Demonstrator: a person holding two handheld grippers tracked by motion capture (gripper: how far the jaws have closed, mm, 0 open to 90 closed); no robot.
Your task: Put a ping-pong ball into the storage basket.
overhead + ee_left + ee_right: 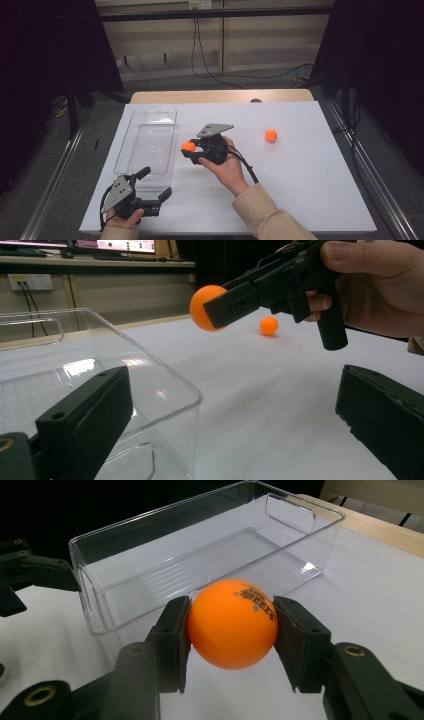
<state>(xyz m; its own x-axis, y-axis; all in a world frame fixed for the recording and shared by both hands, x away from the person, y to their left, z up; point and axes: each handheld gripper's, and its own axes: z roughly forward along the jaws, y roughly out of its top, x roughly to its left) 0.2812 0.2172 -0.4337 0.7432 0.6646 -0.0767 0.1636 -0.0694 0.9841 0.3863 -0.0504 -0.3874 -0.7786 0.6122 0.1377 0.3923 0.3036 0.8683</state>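
My right gripper [190, 148] is shut on an orange ball [188, 146], held above the white table just right of a clear plastic bin [126, 155]. In the right gripper view the ball [232, 623] sits pressed between both pads, with the bin [90, 595] behind it. The left gripper view shows the right gripper [216, 304] and its ball [204, 305] from the side. A second orange ball [271, 135] lies on the table to the right; it also appears far off as a small ball [269, 326]. My left gripper [156, 184] rests open at the bin's near end, one jaw over the bin's corner [192, 397].
The white table top [300, 170] ends at a wooden strip [220, 96] at the back. Metal rails run along both sides of the table. Cables hang on the floor behind it.
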